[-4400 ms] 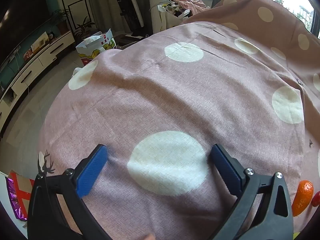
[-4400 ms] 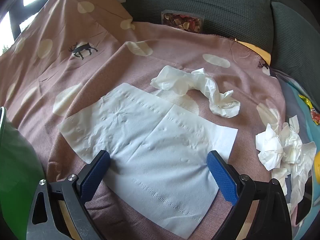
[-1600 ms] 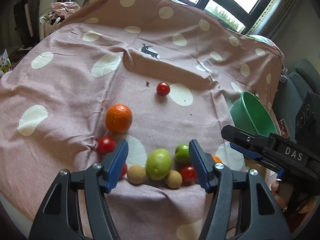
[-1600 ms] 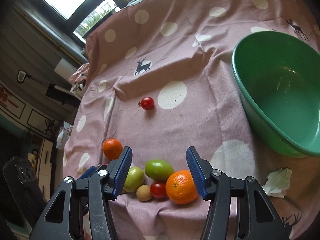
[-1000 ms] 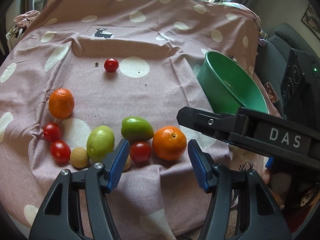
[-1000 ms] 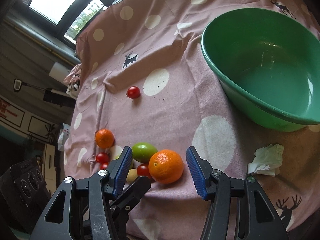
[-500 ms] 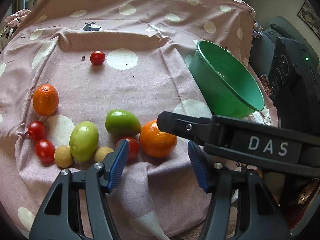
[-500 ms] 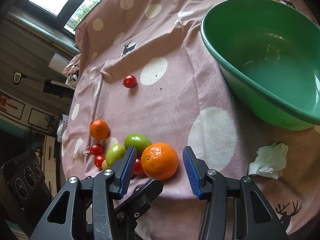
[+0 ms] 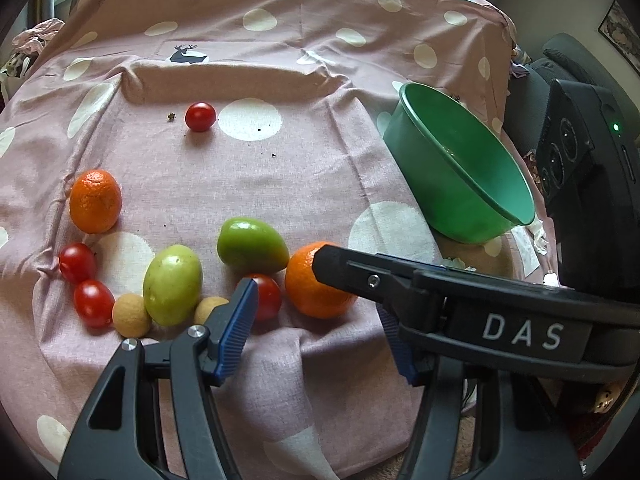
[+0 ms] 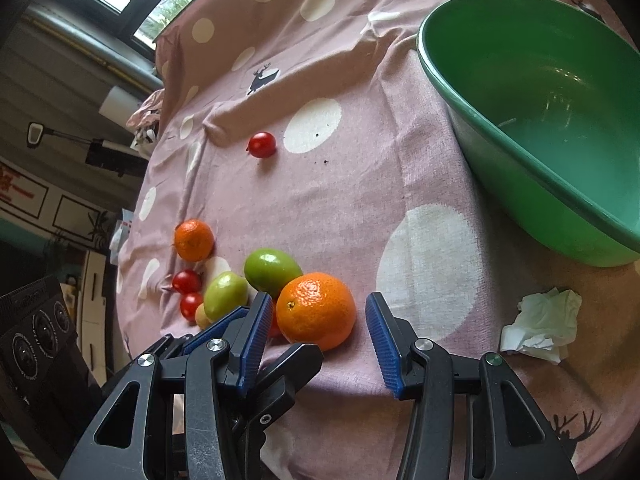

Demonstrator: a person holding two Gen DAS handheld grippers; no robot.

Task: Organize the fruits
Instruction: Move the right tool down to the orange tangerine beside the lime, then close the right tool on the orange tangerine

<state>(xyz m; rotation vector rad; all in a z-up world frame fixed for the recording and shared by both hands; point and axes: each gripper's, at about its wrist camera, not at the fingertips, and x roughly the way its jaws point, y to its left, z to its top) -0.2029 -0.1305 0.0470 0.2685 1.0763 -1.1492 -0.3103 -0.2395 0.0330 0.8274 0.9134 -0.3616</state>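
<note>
The right gripper, fingers spread and just closing around the near-edge orange, must still pinch it, then carry it to the green bowl; the left gripper hangs spread, empty.

Legible text: 1 marking, "DAS", in white capital letters on the black body of the right gripper, seen at the near right in the left wrist view. No other text can be read.

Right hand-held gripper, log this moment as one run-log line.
right hand-held gripper: jaws just closing around big orange, pads not yet touching | left hand-held gripper: open, empty | green bowl: empty
</note>
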